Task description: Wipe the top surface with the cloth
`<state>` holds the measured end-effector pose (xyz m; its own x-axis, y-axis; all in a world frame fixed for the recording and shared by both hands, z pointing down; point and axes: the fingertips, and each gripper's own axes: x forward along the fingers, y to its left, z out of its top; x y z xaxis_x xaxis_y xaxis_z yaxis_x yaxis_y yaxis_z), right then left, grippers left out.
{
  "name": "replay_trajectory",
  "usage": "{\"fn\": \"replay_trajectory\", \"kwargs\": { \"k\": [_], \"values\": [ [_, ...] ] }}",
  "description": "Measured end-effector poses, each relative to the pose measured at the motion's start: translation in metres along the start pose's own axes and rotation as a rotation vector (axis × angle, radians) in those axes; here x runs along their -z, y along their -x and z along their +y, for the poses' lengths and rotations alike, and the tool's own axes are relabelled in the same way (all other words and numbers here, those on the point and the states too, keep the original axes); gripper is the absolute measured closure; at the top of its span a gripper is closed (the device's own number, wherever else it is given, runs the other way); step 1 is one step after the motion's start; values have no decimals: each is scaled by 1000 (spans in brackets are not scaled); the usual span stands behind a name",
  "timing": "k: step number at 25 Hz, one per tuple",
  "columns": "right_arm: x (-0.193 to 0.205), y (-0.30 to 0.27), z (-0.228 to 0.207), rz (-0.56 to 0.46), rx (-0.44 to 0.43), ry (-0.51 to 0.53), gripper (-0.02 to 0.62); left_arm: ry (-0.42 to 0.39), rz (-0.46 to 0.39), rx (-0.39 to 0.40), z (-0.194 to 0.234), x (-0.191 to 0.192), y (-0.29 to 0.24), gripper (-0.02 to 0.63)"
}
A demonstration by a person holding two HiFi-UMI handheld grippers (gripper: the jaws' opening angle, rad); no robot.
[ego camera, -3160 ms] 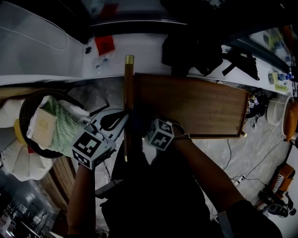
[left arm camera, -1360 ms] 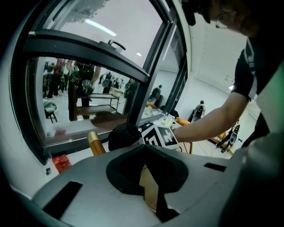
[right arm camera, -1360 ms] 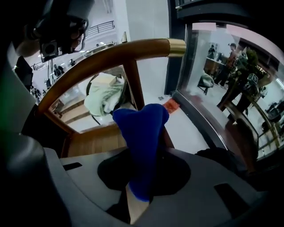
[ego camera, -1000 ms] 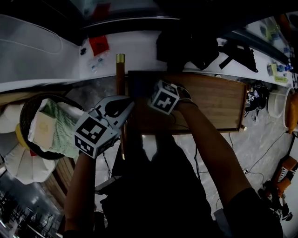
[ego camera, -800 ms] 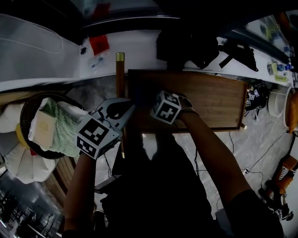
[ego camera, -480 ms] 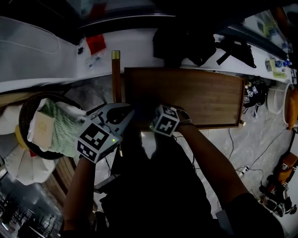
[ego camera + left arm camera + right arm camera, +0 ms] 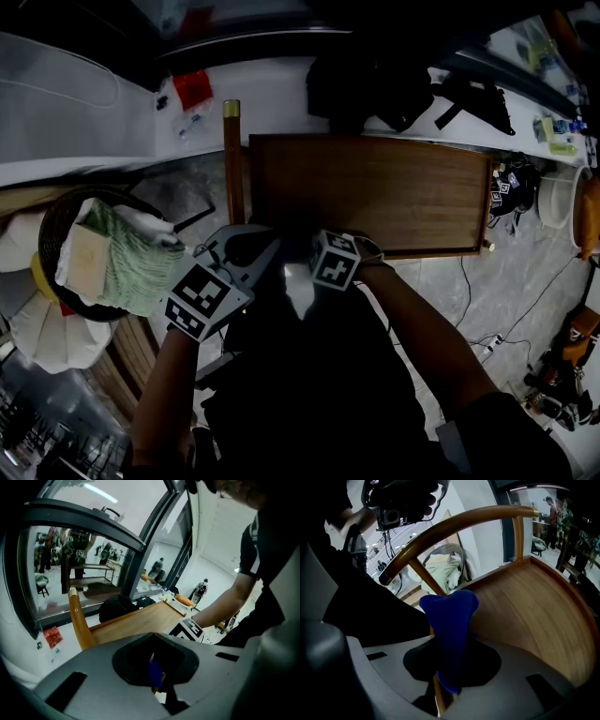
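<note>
On the left, a dark woven basket (image 7: pixel 47 234) holds a pale green bundle of fabric (image 7: pixel 131 258). Next to it, the left gripper (image 7: pixel 265 247) hovers off the near left corner of the furniture. Its jaws are pressed together with nothing caught in them, and they point at a round brown wooden rail (image 7: pixel 231 159) with a brass-coloured end. The right gripper (image 7: pixel 449 667) sits just past the rail, at the near edge of the flat brown wooden top surface (image 7: pixel 375 192). Its jaws pinch a deep blue cloth (image 7: pixel 450 620), which sticks out ahead of them over the wood. I cannot tell whether the cloth touches the surface. A black bag (image 7: pixel 375 89) lies beyond the far edge.
</note>
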<state>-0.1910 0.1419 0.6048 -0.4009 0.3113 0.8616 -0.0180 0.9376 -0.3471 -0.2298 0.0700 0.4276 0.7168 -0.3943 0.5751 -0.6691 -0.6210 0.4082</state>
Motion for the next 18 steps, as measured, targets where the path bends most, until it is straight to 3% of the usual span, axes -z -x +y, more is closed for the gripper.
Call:
{"fn": "replay_trajectory", "kwargs": {
  "k": [13,15,18],
  "values": [
    [6,-1,13,39,-105,39,506,-4,-33,-19,8,-14,1,595],
    [-6,14,-5,-38,-61,40,505,-14,-61,-46,17,-25,2,595],
    [-34,55,-60,-165,101,44,506,-30,-98,-83,32,-45,3,595]
  ]
}}
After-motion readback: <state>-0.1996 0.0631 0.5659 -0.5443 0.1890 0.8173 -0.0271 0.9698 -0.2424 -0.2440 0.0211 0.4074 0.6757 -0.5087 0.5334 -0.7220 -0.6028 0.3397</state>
